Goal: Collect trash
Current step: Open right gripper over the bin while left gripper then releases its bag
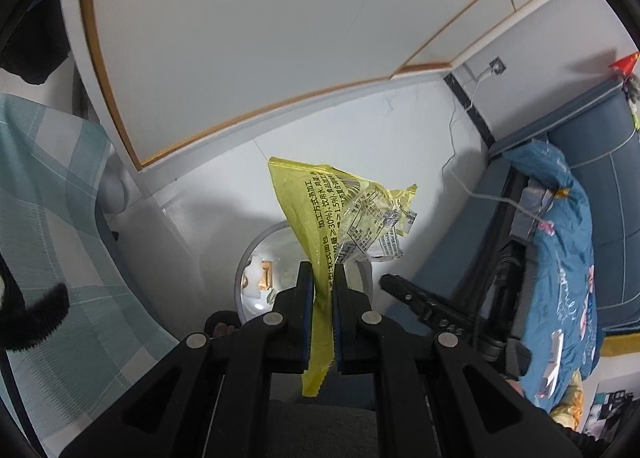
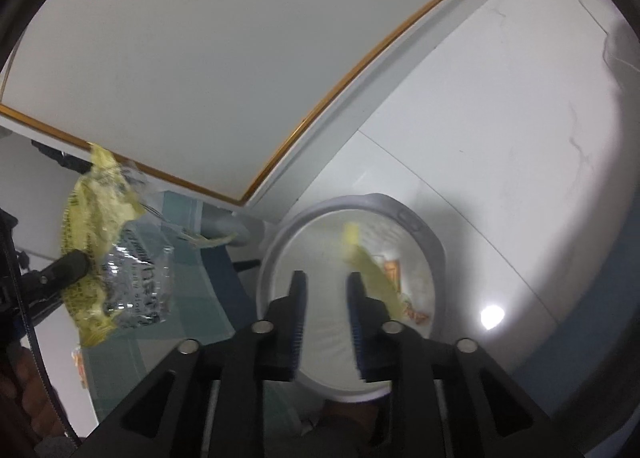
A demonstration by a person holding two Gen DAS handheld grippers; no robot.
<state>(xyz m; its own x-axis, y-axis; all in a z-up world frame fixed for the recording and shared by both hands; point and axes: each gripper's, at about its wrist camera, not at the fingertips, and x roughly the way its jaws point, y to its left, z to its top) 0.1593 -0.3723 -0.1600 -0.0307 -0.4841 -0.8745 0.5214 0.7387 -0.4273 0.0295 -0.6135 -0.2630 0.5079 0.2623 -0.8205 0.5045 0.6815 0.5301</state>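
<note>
Both wrist views look down, near; share bin.

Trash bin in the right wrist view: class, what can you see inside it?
Inside the trash bin, a white liner holds a blurred yellow wrapper and orange-printed packaging. The open right gripper covers the nearer part; anything beneath the wrappers is hidden.

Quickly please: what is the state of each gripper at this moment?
Left gripper: closed on the yellow wrapper.
Right gripper: open, holding nothing, above the trash bin.
</note>
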